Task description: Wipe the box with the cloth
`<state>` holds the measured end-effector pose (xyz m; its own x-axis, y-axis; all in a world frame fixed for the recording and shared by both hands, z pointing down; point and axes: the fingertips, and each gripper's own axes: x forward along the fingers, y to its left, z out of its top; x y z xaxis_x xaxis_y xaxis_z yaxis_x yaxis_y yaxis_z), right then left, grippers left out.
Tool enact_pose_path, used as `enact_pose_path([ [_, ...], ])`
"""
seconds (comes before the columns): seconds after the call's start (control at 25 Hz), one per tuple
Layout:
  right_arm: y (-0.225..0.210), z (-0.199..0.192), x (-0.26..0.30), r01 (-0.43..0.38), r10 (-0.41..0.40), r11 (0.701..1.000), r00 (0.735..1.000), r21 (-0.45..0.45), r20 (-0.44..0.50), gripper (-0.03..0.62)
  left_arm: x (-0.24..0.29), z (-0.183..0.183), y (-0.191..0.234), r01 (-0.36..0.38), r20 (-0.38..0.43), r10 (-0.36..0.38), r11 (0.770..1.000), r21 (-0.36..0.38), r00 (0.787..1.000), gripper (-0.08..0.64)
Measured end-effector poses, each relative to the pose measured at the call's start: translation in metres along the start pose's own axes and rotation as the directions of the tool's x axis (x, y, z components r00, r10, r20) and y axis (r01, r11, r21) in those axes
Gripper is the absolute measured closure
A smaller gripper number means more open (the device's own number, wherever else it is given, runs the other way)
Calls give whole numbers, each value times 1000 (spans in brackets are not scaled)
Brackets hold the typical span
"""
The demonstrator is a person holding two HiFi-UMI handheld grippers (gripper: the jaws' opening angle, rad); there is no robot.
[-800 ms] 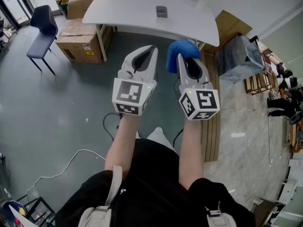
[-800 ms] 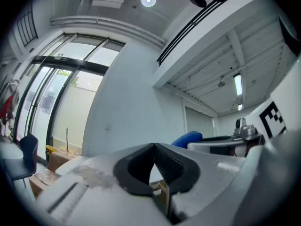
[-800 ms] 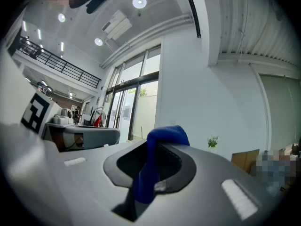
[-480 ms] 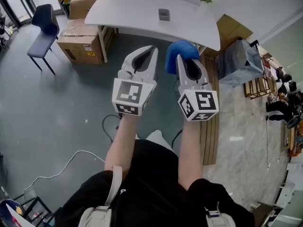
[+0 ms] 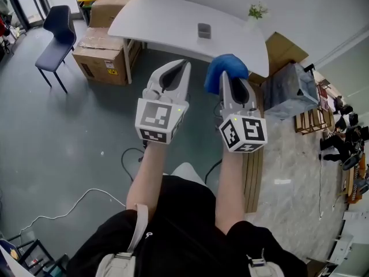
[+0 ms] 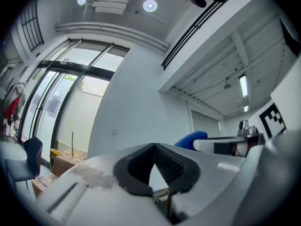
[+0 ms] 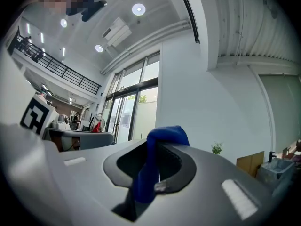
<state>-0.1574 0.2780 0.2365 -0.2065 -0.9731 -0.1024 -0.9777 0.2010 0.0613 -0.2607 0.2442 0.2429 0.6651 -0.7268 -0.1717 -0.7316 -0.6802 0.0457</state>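
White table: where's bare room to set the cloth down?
The white table is bare left of the small grey box, and between it and the potted plant. Crowded: the floor at its left end, with cardboard boxes.

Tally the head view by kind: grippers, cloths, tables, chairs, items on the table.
grippers: 2, the left gripper shut and empty, the right gripper shut on the cloth
blue cloth: 1
white table: 1
blue chair: 1
grey box on the table: 1
potted plant on the table: 1
Total: 7
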Motion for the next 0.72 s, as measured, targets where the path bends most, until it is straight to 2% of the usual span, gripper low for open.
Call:
enact_pose_path([
  [0.32,-40,-6,24,55,-55,998,998,9,4,540,37,-13,9,5,-11,-5,1000,-18,1000,560],
  [0.72,-102,-24,98,73,-74,997,997,37,20,540,119,-43,47,-16,-37,15,1000,-10,999,560],
])
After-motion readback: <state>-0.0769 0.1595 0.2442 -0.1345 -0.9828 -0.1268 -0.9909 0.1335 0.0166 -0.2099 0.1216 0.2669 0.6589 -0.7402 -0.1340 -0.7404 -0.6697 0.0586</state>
